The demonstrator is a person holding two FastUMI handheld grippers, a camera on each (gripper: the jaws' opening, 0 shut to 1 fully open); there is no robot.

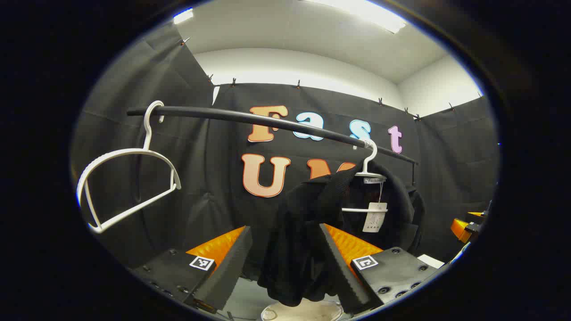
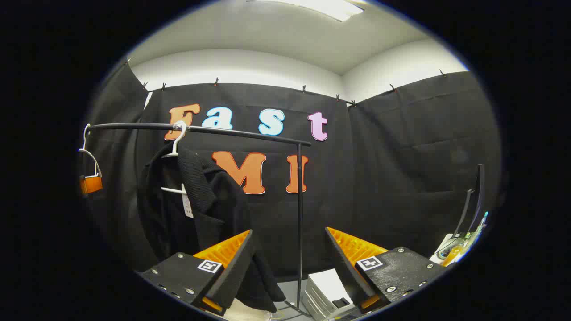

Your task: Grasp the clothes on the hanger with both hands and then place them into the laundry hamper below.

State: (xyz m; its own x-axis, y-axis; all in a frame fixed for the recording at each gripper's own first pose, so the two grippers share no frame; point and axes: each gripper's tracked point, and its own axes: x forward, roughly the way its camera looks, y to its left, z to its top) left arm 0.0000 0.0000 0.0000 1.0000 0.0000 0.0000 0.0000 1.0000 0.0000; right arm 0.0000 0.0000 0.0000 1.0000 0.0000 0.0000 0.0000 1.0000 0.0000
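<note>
Clothes rail (image 1: 285,122): a dark bar is running across the booth in front of the black cloth wall, with an upright post showing in the right gripper view

Black garment (image 1: 308,223): it is hanging from a white hanger (image 1: 368,171) on the rail, one side slipping off the hanger's shoulder and drooping downward; in the right gripper view the same garment (image 2: 200,209) is hanging at the left, well apart from the post

Laundry hamper (image 1: 303,311): a pale round rim is showing at the bottom edge, directly below the hanging fabric

Left gripper (image 1: 285,258): it is pointing level toward the garment, jaws spread wide; the drooping fabric is hanging in the gap between the fingers, and whether either finger is touching it cannot be told

Right gripper (image 2: 287,261): it is facing the rail post and cloth wall, jaws spread wide and holding nothing, with the garment off to its left

Empty hanger (image 1: 129,187): white, hanging tilted at the rail's left end

Swing tag (image 1: 374,217): a white card is dangling inside the collar, its printing too small to read

Collar label (image 1: 374,180): pale strip, script illegible
</note>
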